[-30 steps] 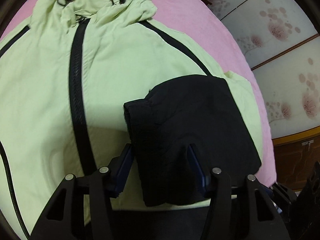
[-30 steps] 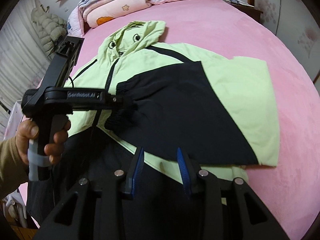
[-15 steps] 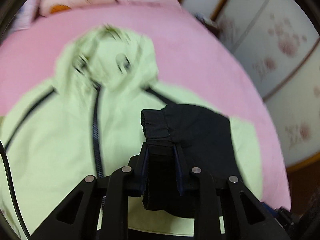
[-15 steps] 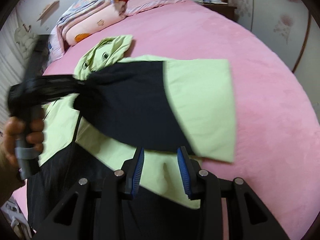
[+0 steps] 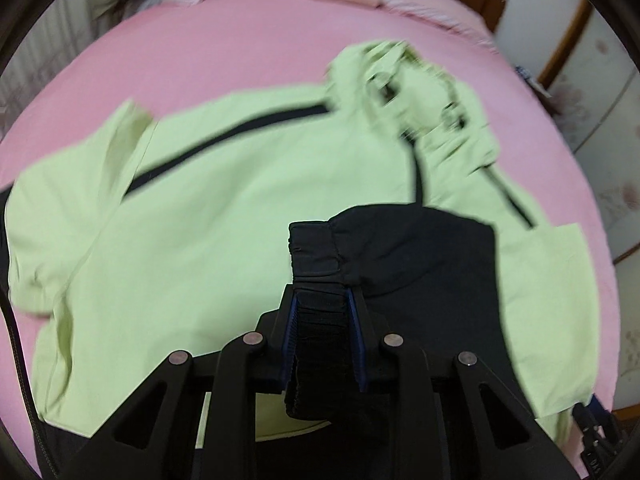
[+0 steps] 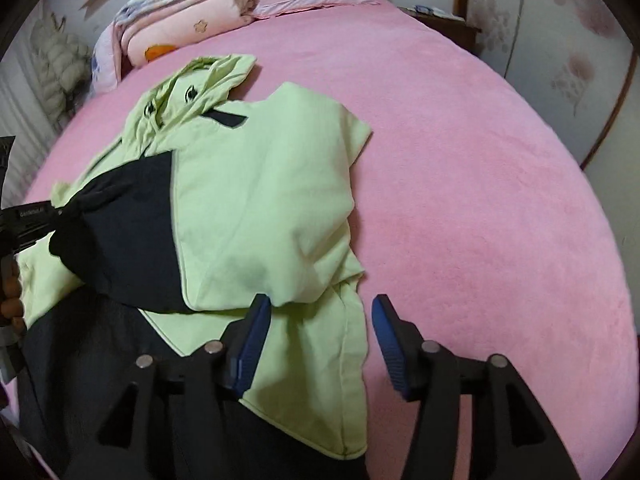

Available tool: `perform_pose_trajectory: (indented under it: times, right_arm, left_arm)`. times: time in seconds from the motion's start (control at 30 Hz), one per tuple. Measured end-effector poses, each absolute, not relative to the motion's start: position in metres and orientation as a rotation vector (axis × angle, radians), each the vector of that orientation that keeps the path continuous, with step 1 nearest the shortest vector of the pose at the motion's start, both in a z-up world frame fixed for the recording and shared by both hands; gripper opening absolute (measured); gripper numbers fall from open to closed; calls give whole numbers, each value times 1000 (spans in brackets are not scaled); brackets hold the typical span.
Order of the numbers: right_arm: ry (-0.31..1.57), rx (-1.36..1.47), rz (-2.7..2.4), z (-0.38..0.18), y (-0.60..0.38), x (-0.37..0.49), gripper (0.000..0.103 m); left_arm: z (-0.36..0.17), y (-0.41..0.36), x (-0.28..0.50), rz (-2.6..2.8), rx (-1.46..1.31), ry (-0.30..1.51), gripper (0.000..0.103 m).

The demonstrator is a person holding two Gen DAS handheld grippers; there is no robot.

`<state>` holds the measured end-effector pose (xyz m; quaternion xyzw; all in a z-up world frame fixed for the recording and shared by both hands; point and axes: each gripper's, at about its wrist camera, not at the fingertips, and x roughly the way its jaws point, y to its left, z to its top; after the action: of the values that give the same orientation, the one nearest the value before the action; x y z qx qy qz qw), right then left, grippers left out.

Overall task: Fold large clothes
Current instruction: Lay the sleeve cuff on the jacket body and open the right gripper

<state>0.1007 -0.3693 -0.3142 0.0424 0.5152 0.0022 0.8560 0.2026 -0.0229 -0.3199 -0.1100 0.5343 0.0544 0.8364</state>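
1. Jaws of the left gripper are nearly together, clamped on the black ribbed cuff of the jacket's sleeve; the cuff sticks out beyond the fingertips toward 12 o'clock, and more of its ribbing hangs back between the blue pads.
2. Jaws of the right gripper stand apart with nothing pressed between them, having just been opening.
3. Between and just past the right fingertips lies the light green jacket: its edge runs under the left blue pad, while the other pad sits over the pink bedspread at 3 o'clock.
4. From the right wrist view, the black sleeve is drawn across the jacket toward 9 o'clock, where the left gripper's black body and the person's hand show at the frame's edge.
5. A green sleeve panel is folded over the jacket's chest, with the hood lying at 11 o'clock.
6. From the left wrist view, the jacket spreads flat on the bedspread from 9 to 3 o'clock, its hood at 1 o'clock, a black zip running from the hood toward the cuff.
7. Folded quilts are piled at the bed's far end at 11 o'clock, well apart from the jacket.
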Motion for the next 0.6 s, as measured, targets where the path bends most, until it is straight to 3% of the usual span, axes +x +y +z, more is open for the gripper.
perform_pose_trajectory:
  times: [0.13,0.37,0.6]
  right_arm:
    - [1074,24,34,-315,-362,101,53]
    - [1072,-52,27,-321,-359,99,53]
    - [1061,29,-31,-333,-365,126,53]
  left_arm:
    - [-329,-14,208,118,-235,1148,22]
    - [-298,-6,234,134,-201,1024,22]
    - [-323,-7,243,162,-129,1079,22]
